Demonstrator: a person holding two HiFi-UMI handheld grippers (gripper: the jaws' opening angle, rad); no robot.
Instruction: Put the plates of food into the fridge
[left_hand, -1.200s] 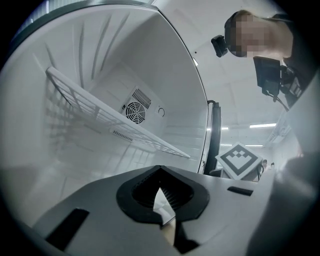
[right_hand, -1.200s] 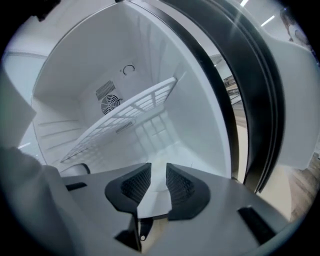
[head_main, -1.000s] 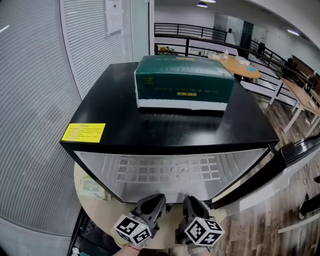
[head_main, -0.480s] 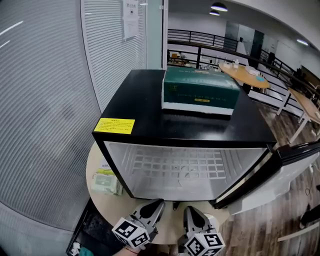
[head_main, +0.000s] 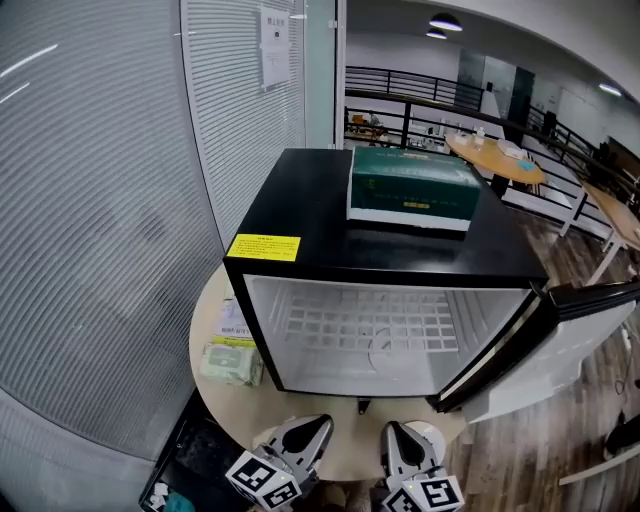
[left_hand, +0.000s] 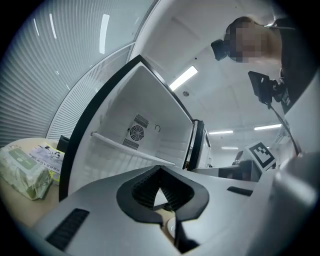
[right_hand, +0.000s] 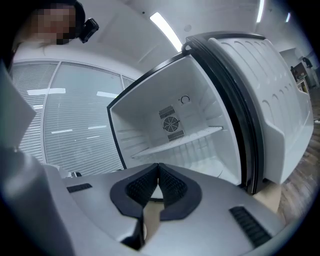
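Open-plan office: striped glass partition (head_main: 100, 250), balcony railing (head_main: 405, 100), round meeting tables (head_main: 495, 158), ceiling strip lights (left_hand: 182, 78).

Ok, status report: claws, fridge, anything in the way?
Left claw, right claw shut, empty, before the mini fridge. Door open, shelf bare; no plates in view. Nothing blocks the opening.

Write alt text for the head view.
A black mini fridge stands open on a round beige table, white wire shelf showing, door swung right, a green rectangular box on top. Below it, the left hand-held gripper and right hand-held gripper are shut, holding nothing.
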